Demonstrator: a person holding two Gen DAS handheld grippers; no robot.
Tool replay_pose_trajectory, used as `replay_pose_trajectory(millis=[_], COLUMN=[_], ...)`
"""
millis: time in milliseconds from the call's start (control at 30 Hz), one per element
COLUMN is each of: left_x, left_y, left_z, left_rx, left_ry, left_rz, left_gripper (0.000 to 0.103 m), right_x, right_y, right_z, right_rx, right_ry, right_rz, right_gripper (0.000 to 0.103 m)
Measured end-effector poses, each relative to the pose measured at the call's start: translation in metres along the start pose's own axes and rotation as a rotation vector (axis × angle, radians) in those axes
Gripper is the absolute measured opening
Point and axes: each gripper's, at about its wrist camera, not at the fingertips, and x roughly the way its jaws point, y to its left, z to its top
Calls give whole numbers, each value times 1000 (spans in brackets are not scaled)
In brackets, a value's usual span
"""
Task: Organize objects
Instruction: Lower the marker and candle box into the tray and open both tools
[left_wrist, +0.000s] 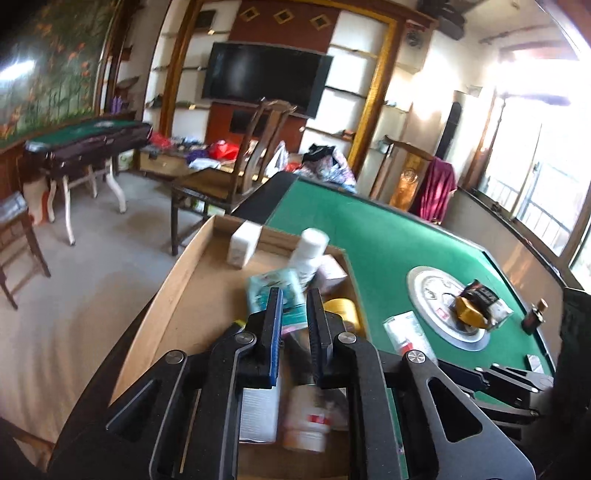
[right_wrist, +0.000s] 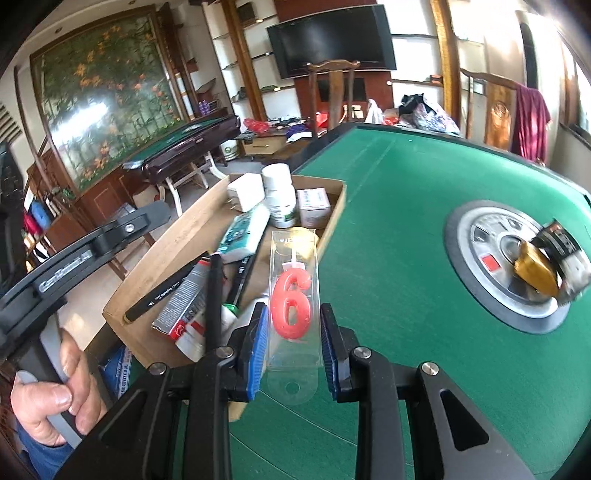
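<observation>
Green felt table (right_wrist: 406, 206) bearing cardboard tray (right_wrist: 177, 236)

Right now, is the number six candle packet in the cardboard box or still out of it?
Out. The candle packet is held between the right claw's pads, above the green table beside the cardboard box.

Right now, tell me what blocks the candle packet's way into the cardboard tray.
The right hand-held gripper holds the candle packet at the cardboard tray's near edge. Only items already inside lie ahead: pen, tube, tissue pack.
</observation>
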Motion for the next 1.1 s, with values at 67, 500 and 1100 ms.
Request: replay_pose_trajectory(millis=[67, 500, 1100], left_x=[5, 0, -3], left_y=[10, 39, 61], left_z=[-1, -3, -3], left_rx=[-37, -71, -77], left_ry=[22, 24, 31], left_rz=[-5, 31, 70], left_gripper=[13, 13, 13], right_x=[7, 72, 104], right_y=[8, 31, 61], right_z=[3, 20, 34], right_rx=[-18, -45, -42], right_ry=[8, 106, 165], right_rz=[-1, -43, 69], right_gripper=[26, 27, 29])
